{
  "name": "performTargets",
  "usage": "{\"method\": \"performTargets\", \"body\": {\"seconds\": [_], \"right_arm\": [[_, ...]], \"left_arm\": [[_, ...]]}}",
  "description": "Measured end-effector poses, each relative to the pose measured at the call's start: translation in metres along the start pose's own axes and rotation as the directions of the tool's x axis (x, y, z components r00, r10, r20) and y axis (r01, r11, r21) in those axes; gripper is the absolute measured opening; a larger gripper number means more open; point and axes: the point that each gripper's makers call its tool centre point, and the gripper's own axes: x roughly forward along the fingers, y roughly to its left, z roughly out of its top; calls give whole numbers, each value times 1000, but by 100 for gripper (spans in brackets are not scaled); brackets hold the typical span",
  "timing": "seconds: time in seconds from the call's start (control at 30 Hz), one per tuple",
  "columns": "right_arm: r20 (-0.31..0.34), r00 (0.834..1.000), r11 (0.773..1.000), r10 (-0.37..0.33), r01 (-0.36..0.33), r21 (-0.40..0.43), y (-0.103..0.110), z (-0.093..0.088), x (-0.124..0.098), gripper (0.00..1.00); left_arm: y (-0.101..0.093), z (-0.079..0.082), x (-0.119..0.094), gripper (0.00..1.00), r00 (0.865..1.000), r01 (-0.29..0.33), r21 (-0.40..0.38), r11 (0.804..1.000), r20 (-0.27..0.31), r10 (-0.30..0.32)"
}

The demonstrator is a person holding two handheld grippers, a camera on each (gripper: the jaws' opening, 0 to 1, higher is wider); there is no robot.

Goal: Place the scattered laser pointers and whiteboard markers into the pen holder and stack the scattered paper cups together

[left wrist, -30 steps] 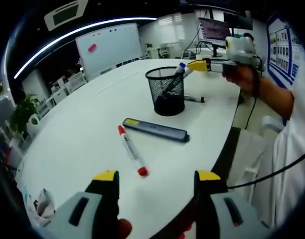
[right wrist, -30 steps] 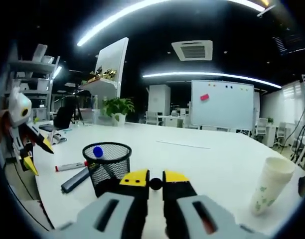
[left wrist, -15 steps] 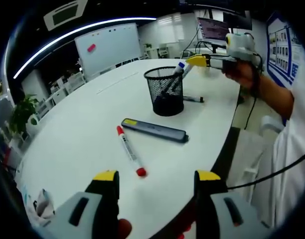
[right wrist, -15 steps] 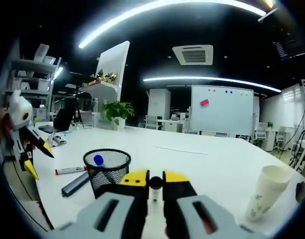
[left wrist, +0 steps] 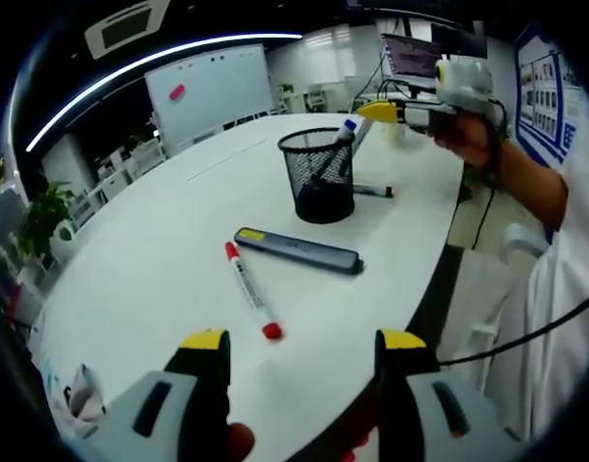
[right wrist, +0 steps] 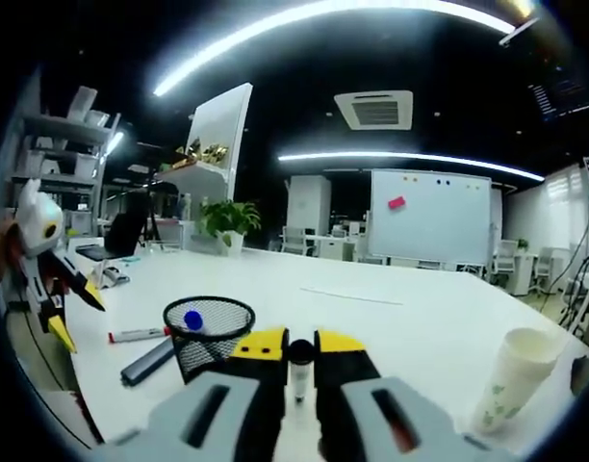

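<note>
White and broad, the round table (left wrist: 160, 241) takes up most of the left gripper view, in an office with a whiteboard (right wrist: 429, 219) behind. On it stands a black mesh pen holder (left wrist: 320, 176) with a blue-capped marker (left wrist: 346, 130) already leaning inside. Just beside its base lies a dark marker (left wrist: 374, 191). Nearer the left gripper lie a long grey laser pointer (left wrist: 298, 250) and a red-capped marker (left wrist: 248, 289), close to each other but apart. In the right gripper view a paper cup (right wrist: 509, 377) stands off to the right of the holder, well apart from it.

The step in hand looks like dropping a marker into the holder. The right gripper (right wrist: 300, 343) has its jaws pressed onto a black-capped marker (right wrist: 300, 364) held upright, hovering above and just short of the holder's rim (right wrist: 210, 310). The next move calls for carrying it over the opening and spreading the jaws.

The left gripper (left wrist: 302, 339) has its jaws spread wide and holds nothing, low over the table edge and facing the red-capped marker, probably the next thing to fetch.

Little stands in the way; the marker leaning in the holder may nudge the incoming one, and the light holder could tip if struck.
</note>
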Motion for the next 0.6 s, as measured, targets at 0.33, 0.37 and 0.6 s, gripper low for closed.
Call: {"method": "performTargets", "body": {"seconds": [0.33,0.37,0.6], "right_arm": [[20,1000,1000,10,-10,-9,0,8,2,11],[21,1000,1000,13,-12,-10,0,8,2,11],[28,999,1000,17,-16,-12,1,12,3,11]], "left_arm": [[0,1,1,61,1000,1,1,1000,1,-1],[0,1,1,61,1000,2,2,1000,0,-2],[-1,0,1,61,1000,2,1,1000,-1,-2]]}}
